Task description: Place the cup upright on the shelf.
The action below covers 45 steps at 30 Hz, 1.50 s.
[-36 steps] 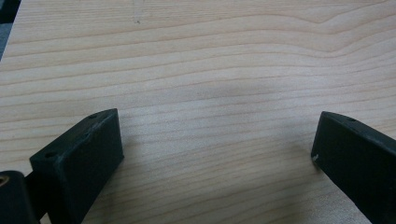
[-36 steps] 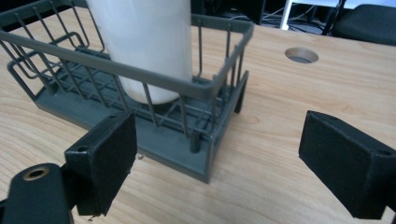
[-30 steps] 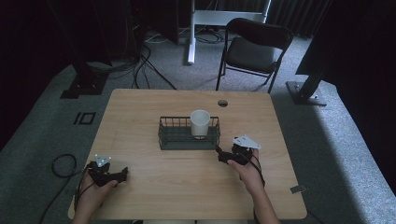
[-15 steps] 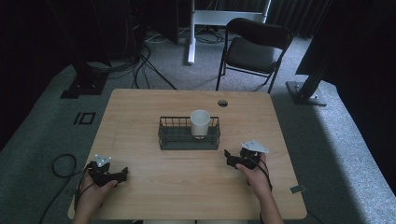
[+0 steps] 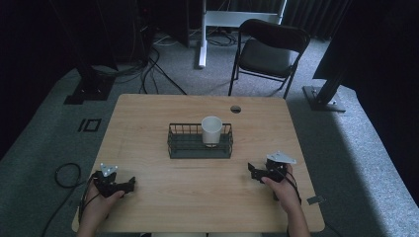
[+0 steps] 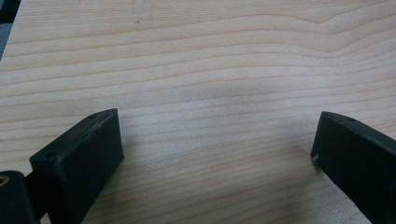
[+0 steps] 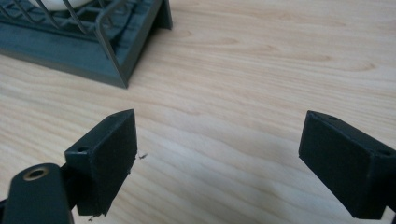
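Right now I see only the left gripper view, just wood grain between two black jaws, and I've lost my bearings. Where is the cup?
Observer: The white cup stands upright inside the dark wire basket at mid-table, toward the basket's right end.
Operator: Is the other tool near it?
Observer: No. The right tool rests on the table near its right front corner, apart from the basket, jaws wide open with nothing between them.
Operator: And where is mine?
Observer: Your left tool sits at the left front corner, jaws pointing right along the table's front edge, not at the basket.
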{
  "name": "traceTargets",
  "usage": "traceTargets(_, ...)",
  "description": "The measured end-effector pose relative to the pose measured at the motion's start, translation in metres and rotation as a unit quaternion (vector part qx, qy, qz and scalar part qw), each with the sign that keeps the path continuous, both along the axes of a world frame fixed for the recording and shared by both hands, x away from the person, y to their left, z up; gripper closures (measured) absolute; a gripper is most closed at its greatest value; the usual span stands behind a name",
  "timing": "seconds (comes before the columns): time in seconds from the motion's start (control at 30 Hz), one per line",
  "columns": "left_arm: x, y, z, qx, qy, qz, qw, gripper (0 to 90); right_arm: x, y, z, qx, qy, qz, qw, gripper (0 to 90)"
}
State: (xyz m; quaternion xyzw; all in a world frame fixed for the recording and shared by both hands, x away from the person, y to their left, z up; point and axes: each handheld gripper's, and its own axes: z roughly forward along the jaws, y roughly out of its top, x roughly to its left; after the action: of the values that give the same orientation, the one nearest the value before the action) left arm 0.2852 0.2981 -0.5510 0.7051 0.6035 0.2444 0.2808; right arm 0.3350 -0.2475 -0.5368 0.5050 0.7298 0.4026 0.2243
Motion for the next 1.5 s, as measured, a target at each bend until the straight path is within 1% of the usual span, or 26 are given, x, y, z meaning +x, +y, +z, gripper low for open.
traceTargets(0.17, 0.000, 0.000, 0.000, 0.000, 0.000, 0.000, 1.0000, 2.3, -0.002, -0.011, -0.003, -0.004, 0.008, -0.001, 1.0000, 11.3)
traceTargets(0.23, 0.000, 0.000, 0.000, 0.000, 0.000, 0.000, 1.0000, 2.3, -0.003, -0.014, -0.005, -0.008, 0.013, 0.001, 0.9999, 11.3)
traceTargets(0.33, 0.000, 0.000, 0.000, 0.000, 0.000, 0.000, 1.0000, 2.3, -0.004, -0.018, -0.008, -0.019, 0.018, 0.004, 0.9996, 11.3)
traceTargets(0.4, 0.000, 0.000, 0.000, 0.000, 0.000, 0.000, 1.0000, 2.3, -0.005, -0.021, -0.009, -0.020, 0.022, 0.002, 0.9996, 11.3)
traceTargets(0.53, 0.000, 0.000, 0.000, 0.000, 0.000, 0.000, 1.0000, 2.4, -0.006, -0.028, -0.011, -0.027, 0.033, 0.006, 0.9991, 11.3)
traceTargets(0.63, 0.000, 0.000, 0.000, 0.000, 0.000, 0.000, 1.0000, 2.3, -0.008, -0.033, -0.012, -0.041, 0.038, 0.009, 0.9984, 11.3)
traceTargets(0.8, 0.000, 0.000, 0.000, 0.000, 0.000, 0.000, 1.0000, 2.3, -0.010, -0.038, -0.016, -0.045, 0.054, 0.009, 0.9975, 11.3)
traceTargets(0.9, 0.000, 0.000, 0.000, 0.000, 0.000, 0.000, 1.0000, 2.3, -0.012, -0.040, -0.016, -0.049, 0.055, 0.009, 0.9973, 11.3)
traceTargets(0.97, 0.000, 0.000, 0.000, 0.000, 0.000, 0.000, 1.0000, 2.3, -0.013, -0.041, -0.016, -0.056, 0.056, 0.009, 0.9968, 11.5)
traceTargets(1.0, 0.000, 0.000, 0.000, 0.000, 0.000, 0.000, 1.0000, 2.3, -0.014, -0.042, -0.016, -0.063, 0.053, 0.011, 0.9965, 11.4)
traceTargets(1.1, 0.000, 0.000, 0.000, 0.000, 0.000, 0.000, 1.0000, 2.3, -0.017, -0.044, -0.017, -0.063, 0.053, 0.013, 0.9965, 11.4)
traceTargets(1.27, 0.000, 0.000, 0.000, 0.000, 0.000, 0.000, 1.0000, 2.3, -0.019, -0.047, -0.017, -0.063, 0.052, 0.028, 0.9963, 11.2)
traceTargets(1.5, 0.000, 0.000, 0.000, 0.000, 0.000, 0.000, 1.0000, 2.3, -0.018, -0.047, -0.017, -0.062, 0.052, 0.029, 0.9963, 11.1)
